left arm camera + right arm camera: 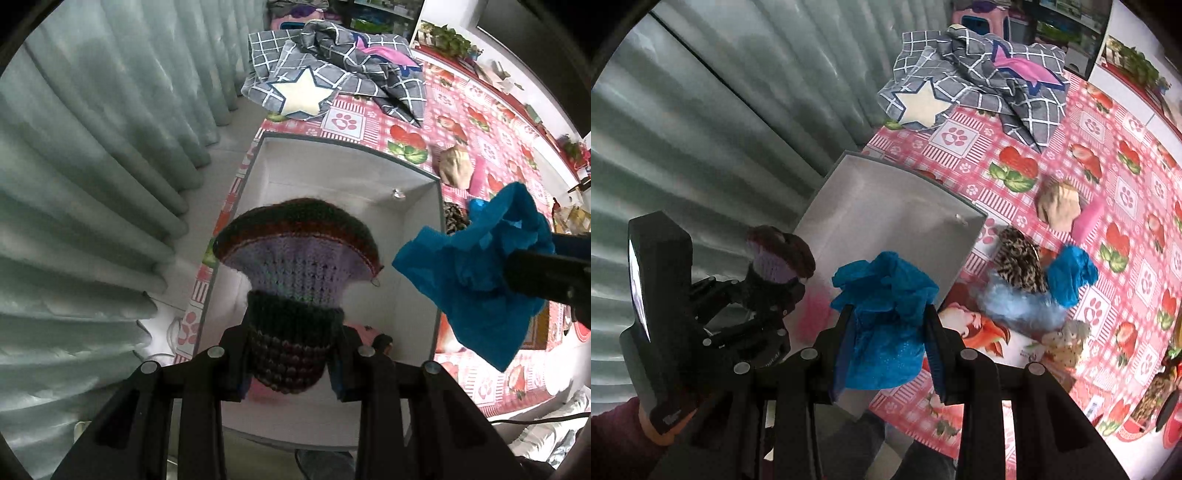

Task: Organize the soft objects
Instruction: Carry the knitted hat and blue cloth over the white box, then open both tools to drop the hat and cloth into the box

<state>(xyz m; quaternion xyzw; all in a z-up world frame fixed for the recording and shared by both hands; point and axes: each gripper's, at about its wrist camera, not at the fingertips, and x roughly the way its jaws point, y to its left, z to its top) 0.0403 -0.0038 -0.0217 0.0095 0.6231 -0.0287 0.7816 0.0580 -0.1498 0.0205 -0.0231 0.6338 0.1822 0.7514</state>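
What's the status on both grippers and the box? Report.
Left gripper shut on knitted hat, above white box. Right gripper shut on blue cloth, beside the box. Pink item already inside; nothing blocking.

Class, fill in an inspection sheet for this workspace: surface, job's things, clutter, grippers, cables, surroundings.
Surface: table under a pink cloth printed with paws and strawberries.
Job's things: knitted hat and blue cloth, each held above the white box; something pink lies inside the box.
Clutter: grey checked fabric with stars at the far end; beige, leopard-print, blue and fluffy pieces loose on the table.
Grippers: left gripper, jaws shut on the hat; right gripper, jaws shut on the blue cloth.
Cables: one dark cable at the near table edge.
Surroundings: pale curtain on the left; shelves behind.
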